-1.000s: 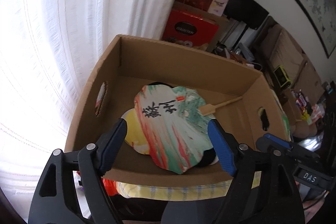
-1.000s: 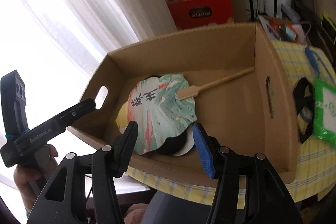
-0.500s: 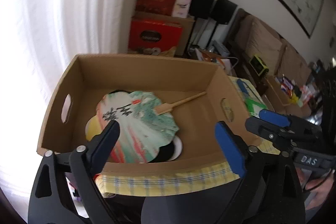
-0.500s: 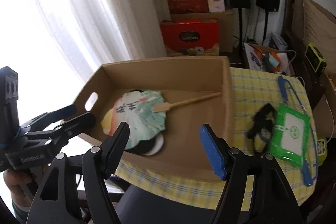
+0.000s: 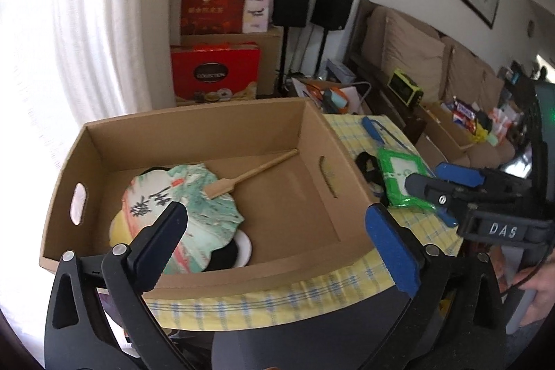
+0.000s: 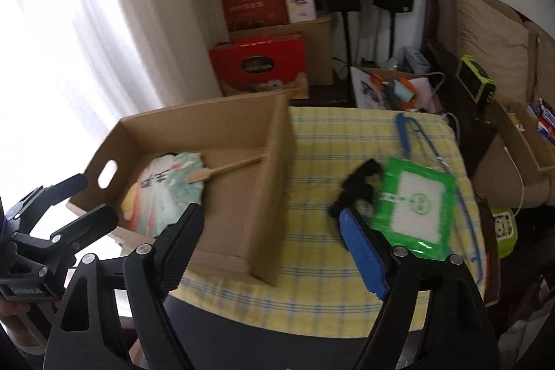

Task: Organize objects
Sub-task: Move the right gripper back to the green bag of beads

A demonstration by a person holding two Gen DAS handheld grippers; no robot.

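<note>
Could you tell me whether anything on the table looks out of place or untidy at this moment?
Yes: the green card holder on a blue lanyard and a black strap-like item lie loose on the yellow checked tablecloth, outside the open cardboard box, where the painted paper fan with a wooden handle already lies.

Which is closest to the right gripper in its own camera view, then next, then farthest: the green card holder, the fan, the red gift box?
From the right gripper:
1. Green card holder, just right of it.
2. Fan, left, inside the cardboard box.
3. Red gift box, far back by the wall.
</note>
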